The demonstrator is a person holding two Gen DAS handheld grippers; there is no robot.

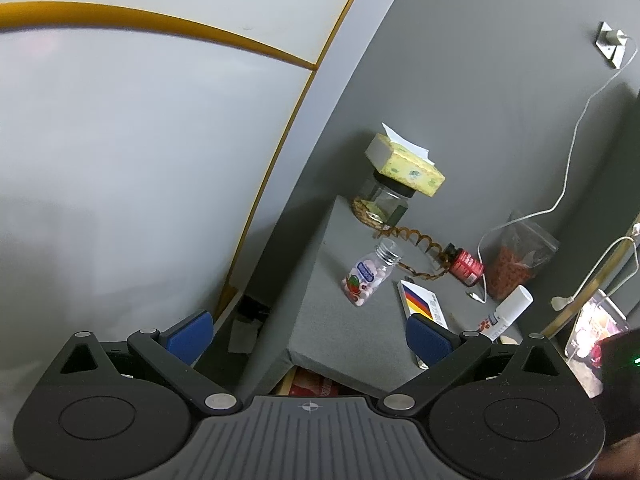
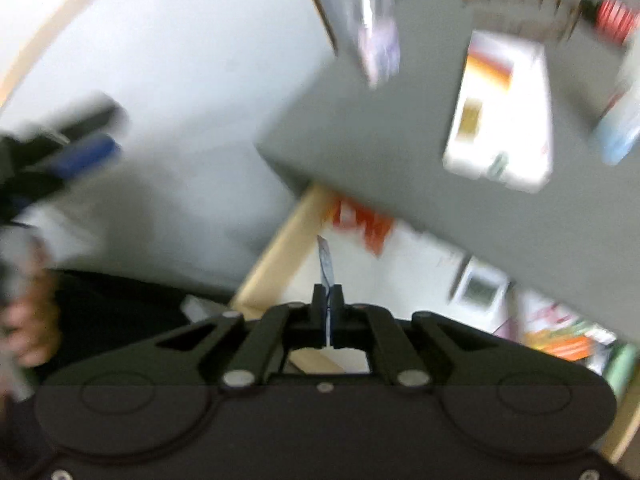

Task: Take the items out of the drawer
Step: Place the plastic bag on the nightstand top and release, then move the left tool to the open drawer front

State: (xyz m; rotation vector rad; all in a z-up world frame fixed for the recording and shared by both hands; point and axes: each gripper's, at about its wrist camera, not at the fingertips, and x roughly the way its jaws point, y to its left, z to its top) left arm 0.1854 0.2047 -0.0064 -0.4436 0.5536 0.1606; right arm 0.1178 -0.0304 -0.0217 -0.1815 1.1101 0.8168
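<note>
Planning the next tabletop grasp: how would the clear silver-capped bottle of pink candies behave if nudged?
The clear candy bottle lies on its side on the grey tabletop, so its rounded body would probably roll. It looks like light plastic, likely sliding easily; the loose candies may shift.

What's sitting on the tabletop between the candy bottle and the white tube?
In the left wrist view, the white box with the black, red and yellow stripes lies flat between the candy bottle and the white tube.

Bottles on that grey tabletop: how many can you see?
2: a clear silver-capped bottle of pink tablets lying near the left edge, and a red black-capped bottle lying further right. Others may be hidden.
</note>
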